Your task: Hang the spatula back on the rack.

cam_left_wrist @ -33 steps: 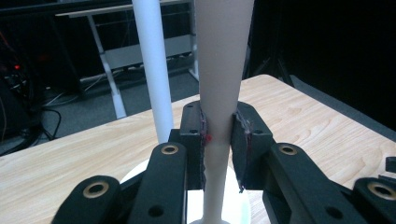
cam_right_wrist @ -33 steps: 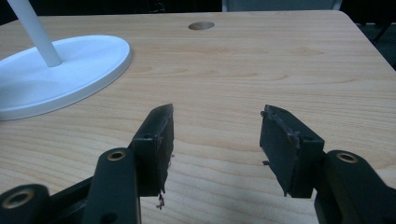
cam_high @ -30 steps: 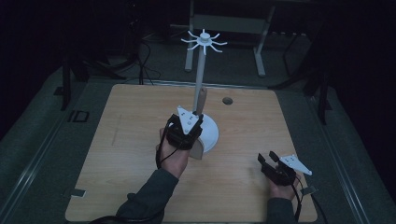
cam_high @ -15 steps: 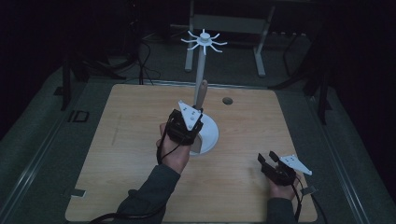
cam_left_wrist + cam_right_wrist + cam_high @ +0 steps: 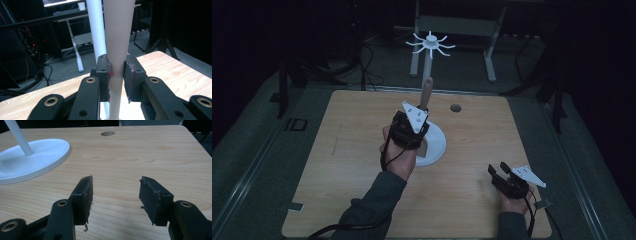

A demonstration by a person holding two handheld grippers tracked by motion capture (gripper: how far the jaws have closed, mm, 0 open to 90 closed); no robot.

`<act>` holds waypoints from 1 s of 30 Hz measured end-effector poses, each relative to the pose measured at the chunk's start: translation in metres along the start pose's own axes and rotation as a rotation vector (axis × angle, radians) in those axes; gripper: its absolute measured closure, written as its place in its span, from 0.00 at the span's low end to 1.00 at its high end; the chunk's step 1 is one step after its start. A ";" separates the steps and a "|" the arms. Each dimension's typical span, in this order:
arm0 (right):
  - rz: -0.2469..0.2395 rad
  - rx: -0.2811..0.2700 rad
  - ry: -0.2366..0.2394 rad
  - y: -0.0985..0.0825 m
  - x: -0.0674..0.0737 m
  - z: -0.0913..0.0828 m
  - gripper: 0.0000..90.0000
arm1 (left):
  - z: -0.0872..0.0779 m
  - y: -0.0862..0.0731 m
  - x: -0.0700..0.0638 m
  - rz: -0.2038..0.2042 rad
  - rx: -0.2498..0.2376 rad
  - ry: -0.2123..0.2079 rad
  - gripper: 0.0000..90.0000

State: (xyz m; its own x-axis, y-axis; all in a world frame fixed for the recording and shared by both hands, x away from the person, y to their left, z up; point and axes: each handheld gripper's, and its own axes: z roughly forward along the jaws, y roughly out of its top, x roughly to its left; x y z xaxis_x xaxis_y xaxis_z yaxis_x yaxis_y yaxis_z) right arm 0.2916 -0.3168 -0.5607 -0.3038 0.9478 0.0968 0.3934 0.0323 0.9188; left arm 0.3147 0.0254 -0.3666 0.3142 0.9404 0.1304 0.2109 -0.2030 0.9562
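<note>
High view: dim overall, the wooden table (image 5: 362,150) the one lit area, its surroundings falling to near black; shadows soft, no glare. Left gripper view: brighter, the pale tapered handle (image 5: 117,37) slightly soft and washed out at close range, background dark but readable. Right gripper view: evenly lit and sharp on the wood grain, the near black jaws slightly soft.

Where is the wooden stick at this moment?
The wooden stick stands upright near the table's middle in the high view, gripped by the left gripper, just in front of the white stand's pole and over its round base.
</note>
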 end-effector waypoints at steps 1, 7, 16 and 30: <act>0.000 0.000 0.000 0.000 0.000 0.000 0.49 | 0.000 0.001 0.000 -0.001 -0.002 0.002 0.84; 0.000 0.002 0.001 0.000 0.000 0.000 0.49 | 0.000 0.005 -0.001 0.010 -0.015 0.032 0.84; 0.001 0.000 0.003 0.000 0.000 0.000 0.49 | 0.001 0.013 -0.003 0.014 -0.034 0.070 0.84; 0.004 0.003 0.008 0.000 0.000 0.001 0.49 | -0.001 0.026 -0.004 -0.015 -0.057 0.075 0.84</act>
State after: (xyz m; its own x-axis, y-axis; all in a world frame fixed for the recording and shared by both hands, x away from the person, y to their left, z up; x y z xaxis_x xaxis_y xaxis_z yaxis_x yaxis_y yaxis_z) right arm 0.2925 -0.3170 -0.5607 -0.3090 0.9454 0.1033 0.3972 0.0296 0.9173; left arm 0.3177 0.0170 -0.3422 0.2410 0.9614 0.1328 0.1610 -0.1745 0.9714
